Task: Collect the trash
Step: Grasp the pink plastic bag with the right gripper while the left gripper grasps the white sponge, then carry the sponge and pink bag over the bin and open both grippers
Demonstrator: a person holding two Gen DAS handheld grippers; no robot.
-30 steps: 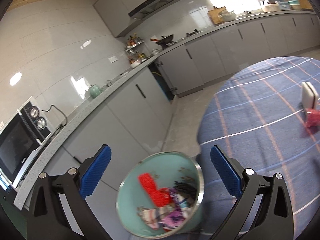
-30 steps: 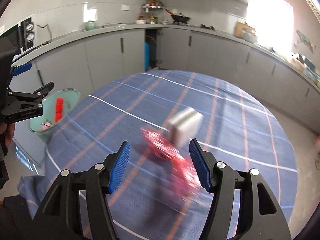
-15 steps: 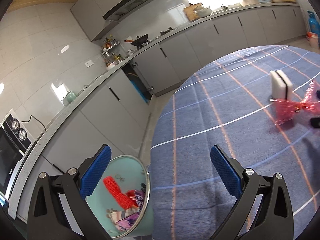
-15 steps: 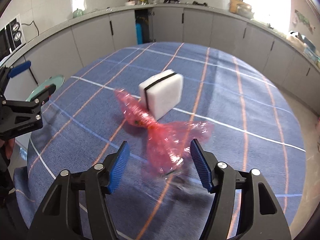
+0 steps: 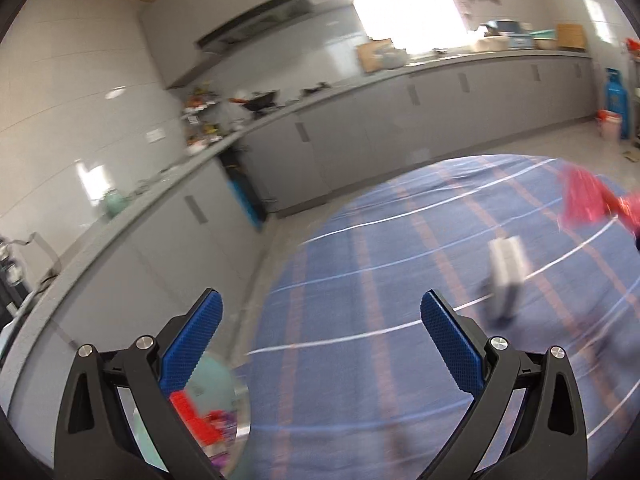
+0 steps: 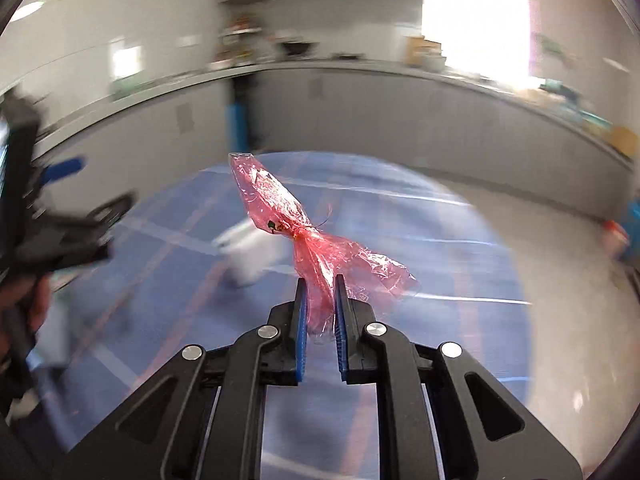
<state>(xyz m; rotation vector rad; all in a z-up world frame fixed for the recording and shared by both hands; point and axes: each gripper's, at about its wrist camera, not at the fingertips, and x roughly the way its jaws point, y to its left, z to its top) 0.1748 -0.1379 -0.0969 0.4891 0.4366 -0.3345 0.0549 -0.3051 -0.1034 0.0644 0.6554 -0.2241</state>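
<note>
The right hand-held gripper [image 6: 320, 304] is closing on the red wrapper [image 6: 304, 232], now lifted above the desk [image 6: 400, 360], beyond the sponge [image 5: 506, 272]; left hand-held gripper [image 5: 320, 348] is gaping empty, bin [image 5: 216, 412] below it.

Left wrist view: taken from behind the left gripper [image 5: 320, 320], angled down over the round blue plaid-clothed table [image 5: 340, 380] toward grey kitchen cabinets [image 5: 360, 140].
Right wrist view: taken close behind the right gripper [image 6: 320, 292], facing the same cabinets.
Shared: table, crumpled red plastic wrapper [image 6: 304, 224] [image 5: 588, 196], white rectangular sponge block [image 5: 506, 268] [image 6: 252, 256].
</note>
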